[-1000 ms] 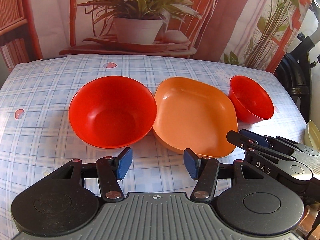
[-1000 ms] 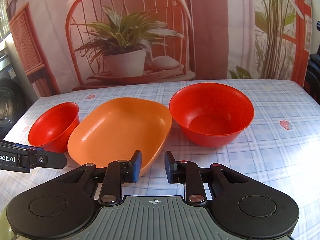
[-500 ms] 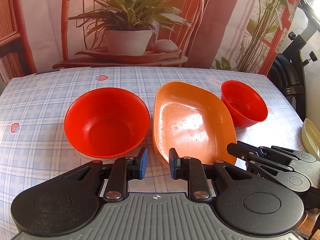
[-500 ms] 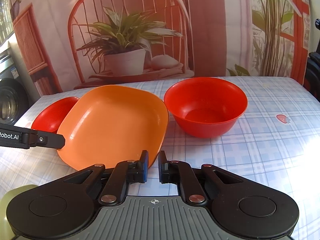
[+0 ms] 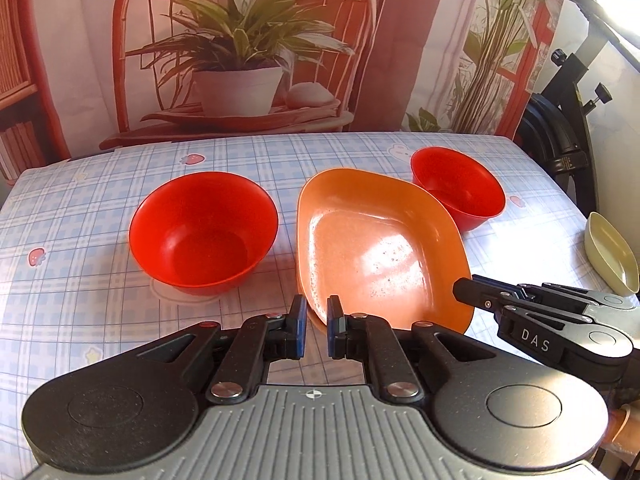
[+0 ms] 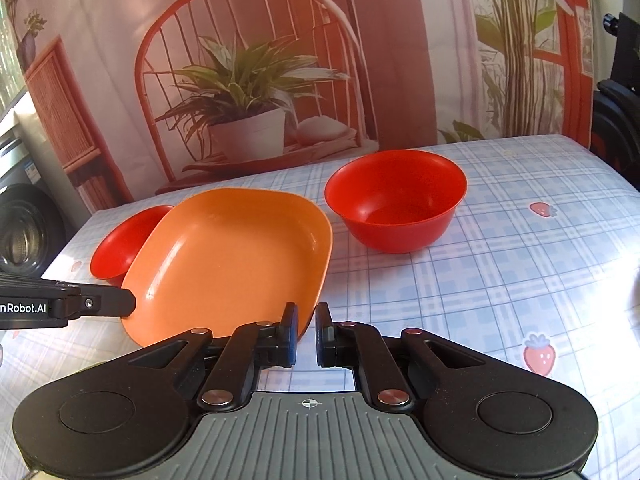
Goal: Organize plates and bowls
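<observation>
An orange squarish plate [image 5: 380, 256] [image 6: 232, 256] hangs tilted just above the checked tablecloth, held from two sides. My left gripper [image 5: 316, 322] is shut on its near left rim. My right gripper [image 6: 307, 332] is shut on the plate's opposite near corner. Each gripper's fingers [image 5: 492, 300] [image 6: 100, 302] show at the plate's edge in the other view. A large red bowl [image 5: 204, 232] [image 6: 396, 200] stands on the cloth beside the plate. A small red bowl [image 5: 458, 188] [image 6: 120, 248] sits on the other side, partly hidden behind the plate in the right wrist view.
The table [image 5: 80, 208] carries a blue checked cloth with strawberry prints. A pale yellow-green dish [image 5: 608, 256] lies at its right edge. Black exercise gear [image 5: 560, 140] stands past that edge. A printed backdrop of a chair and potted plant hangs behind.
My left gripper's jaws came together from wide apart onto the orange plate's rim. The plate's near side rose off the cloth and tilted. Both grippers drew back a little from the bowls.
</observation>
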The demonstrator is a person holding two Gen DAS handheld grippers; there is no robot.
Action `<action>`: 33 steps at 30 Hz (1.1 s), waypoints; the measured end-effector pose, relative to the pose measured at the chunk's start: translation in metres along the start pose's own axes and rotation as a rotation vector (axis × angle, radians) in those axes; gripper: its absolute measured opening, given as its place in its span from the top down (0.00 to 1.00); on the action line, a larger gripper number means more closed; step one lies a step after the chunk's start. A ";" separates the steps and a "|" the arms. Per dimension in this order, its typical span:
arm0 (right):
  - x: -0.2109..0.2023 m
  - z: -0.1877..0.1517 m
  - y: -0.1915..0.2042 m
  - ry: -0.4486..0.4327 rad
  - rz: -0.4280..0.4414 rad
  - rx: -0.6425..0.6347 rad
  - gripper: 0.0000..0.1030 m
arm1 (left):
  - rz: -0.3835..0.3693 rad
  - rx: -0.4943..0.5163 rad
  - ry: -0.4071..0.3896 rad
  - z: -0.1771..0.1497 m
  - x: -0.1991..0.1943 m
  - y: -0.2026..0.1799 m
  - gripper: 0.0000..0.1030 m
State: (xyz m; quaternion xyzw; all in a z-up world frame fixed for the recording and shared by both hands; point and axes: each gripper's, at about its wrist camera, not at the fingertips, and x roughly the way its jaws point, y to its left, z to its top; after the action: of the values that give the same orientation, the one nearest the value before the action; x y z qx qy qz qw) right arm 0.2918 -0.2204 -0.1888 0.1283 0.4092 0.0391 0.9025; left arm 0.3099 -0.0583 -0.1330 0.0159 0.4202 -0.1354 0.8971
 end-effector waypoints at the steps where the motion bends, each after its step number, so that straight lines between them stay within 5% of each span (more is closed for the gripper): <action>1: -0.006 0.000 0.003 -0.010 -0.006 -0.016 0.93 | -0.004 -0.002 -0.002 -0.003 -0.005 -0.001 0.89; 15: -0.067 -0.016 0.046 -0.039 0.069 -0.100 0.95 | -0.058 -0.062 -0.018 -0.059 -0.089 0.004 0.88; 25: -0.079 -0.042 0.072 0.004 0.132 -0.156 0.97 | -0.120 -0.140 0.055 -0.111 -0.100 0.007 0.89; 33: -0.068 -0.058 0.091 0.052 0.104 -0.216 0.99 | -0.062 -0.204 0.018 -0.123 -0.104 0.018 0.89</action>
State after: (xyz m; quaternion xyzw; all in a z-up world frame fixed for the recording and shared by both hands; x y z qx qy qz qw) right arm 0.2066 -0.1336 -0.1518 0.0503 0.4189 0.1329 0.8969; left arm 0.1585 0.0003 -0.1354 -0.0872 0.4402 -0.1195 0.8856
